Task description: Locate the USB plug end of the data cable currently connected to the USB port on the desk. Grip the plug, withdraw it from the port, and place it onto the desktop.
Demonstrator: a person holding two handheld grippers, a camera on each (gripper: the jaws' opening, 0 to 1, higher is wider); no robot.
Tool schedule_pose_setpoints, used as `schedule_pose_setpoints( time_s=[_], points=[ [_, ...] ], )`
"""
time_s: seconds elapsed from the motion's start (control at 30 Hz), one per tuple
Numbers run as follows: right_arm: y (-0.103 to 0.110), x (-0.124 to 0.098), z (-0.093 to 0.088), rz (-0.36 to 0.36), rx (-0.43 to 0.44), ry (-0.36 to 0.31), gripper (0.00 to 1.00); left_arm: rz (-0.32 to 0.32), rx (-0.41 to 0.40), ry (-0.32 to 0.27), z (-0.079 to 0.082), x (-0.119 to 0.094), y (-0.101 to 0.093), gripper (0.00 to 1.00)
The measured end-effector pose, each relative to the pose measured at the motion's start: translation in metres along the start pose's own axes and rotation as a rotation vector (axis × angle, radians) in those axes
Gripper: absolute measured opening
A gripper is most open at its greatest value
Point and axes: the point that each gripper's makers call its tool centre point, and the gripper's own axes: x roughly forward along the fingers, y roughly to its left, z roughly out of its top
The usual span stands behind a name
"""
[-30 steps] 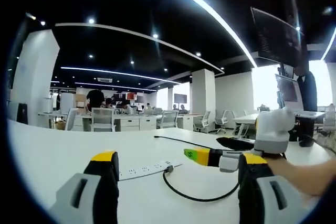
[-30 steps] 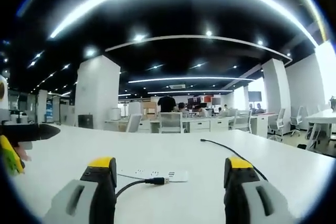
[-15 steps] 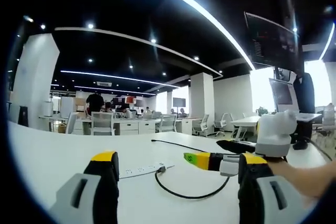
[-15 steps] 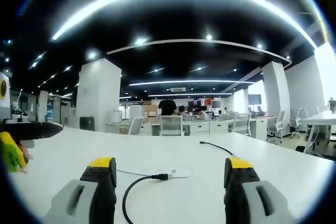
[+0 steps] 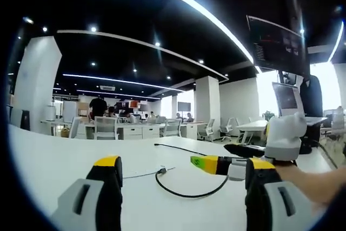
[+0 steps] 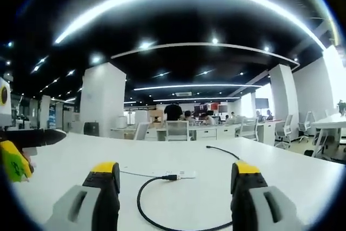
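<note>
The small dark USB plug (image 6: 171,177) is seen at lower centre of the right gripper view, seated in the flat white power strip (image 6: 183,175) lying on the white surface (image 6: 178,198); its thin black cable (image 6: 141,209) loops toward the frame's bottom. In the left gripper view the plug (image 5: 161,171) sits at lower centre. The right tool (image 6: 172,174) and the left tool (image 5: 178,167) are held wide apart, gripping nothing. Nothing is judged done: approach, grip, withdrawal and placing all remain.

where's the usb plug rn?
Right gripper view: USB plug sits mid-desk between the open jaws, still seated in the white power strip. Left gripper view: it lies just right of the left jaw.
</note>
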Motion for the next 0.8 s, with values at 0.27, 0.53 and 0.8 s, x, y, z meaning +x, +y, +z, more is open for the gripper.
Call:
schedule_pose_setpoints(
  time_s=[0.27, 0.53, 0.8],
  points=[
    [0.006, -0.012, 0.005, 0.010, -0.007, -0.010, 0.85, 0.007, 0.024, -0.017, 0.007, -0.012, -0.007, 0.94],
    [0.010, -0.026, 0.012, 0.012, 0.009, -0.029, 0.85, 0.024, -0.006, -0.038, 0.009, -0.025, -0.008, 0.94],
    [0.015, -0.036, 0.011, 0.010, 0.010, -0.031, 0.85, 0.019, -0.012, -0.021, -0.001, -0.034, -0.014, 0.94]
  ],
)
